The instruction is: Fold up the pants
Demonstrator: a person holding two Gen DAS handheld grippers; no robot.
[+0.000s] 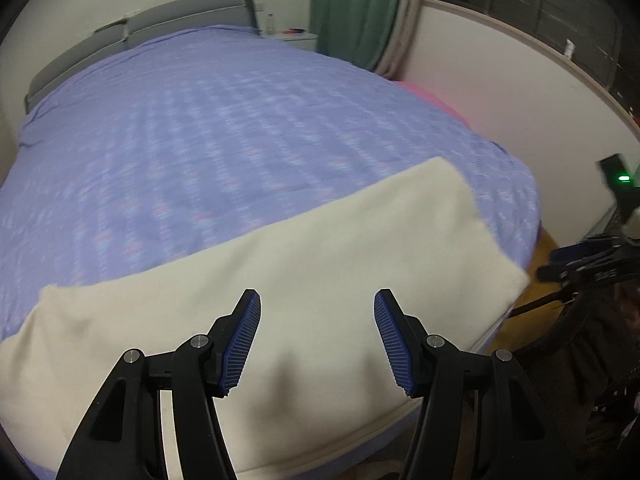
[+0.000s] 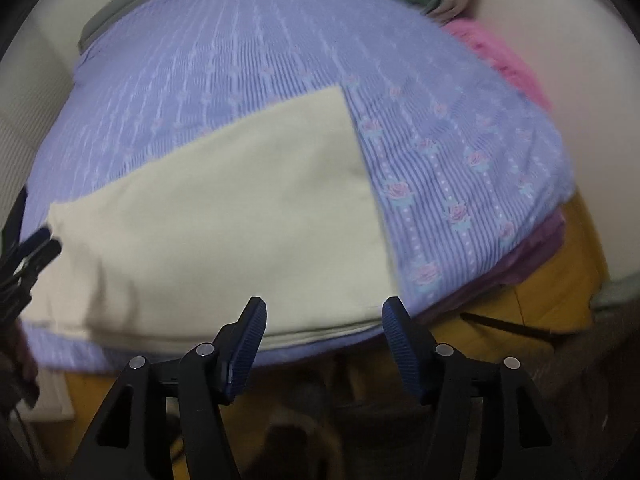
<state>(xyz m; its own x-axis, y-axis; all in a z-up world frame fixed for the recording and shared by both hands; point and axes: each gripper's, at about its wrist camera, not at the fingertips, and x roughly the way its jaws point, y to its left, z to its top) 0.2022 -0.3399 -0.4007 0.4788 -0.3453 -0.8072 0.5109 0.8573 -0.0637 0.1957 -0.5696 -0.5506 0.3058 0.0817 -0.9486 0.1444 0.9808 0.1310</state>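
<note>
The cream pants lie folded as a long flat band along the near edge of the bed; they also show in the right wrist view. My left gripper is open and empty, hovering just above the middle of the band. My right gripper is open and empty, above the bed's near edge at the right end of the pants. The right gripper shows at the right edge of the left wrist view, off the bed. The left gripper shows at the left edge of the right wrist view.
The bed has a lilac flowered cover and a grey headboard. A pink blanket lies by the white wall on the right. Green curtain and nightstand stand beyond. Wooden floor lies below the bed edge.
</note>
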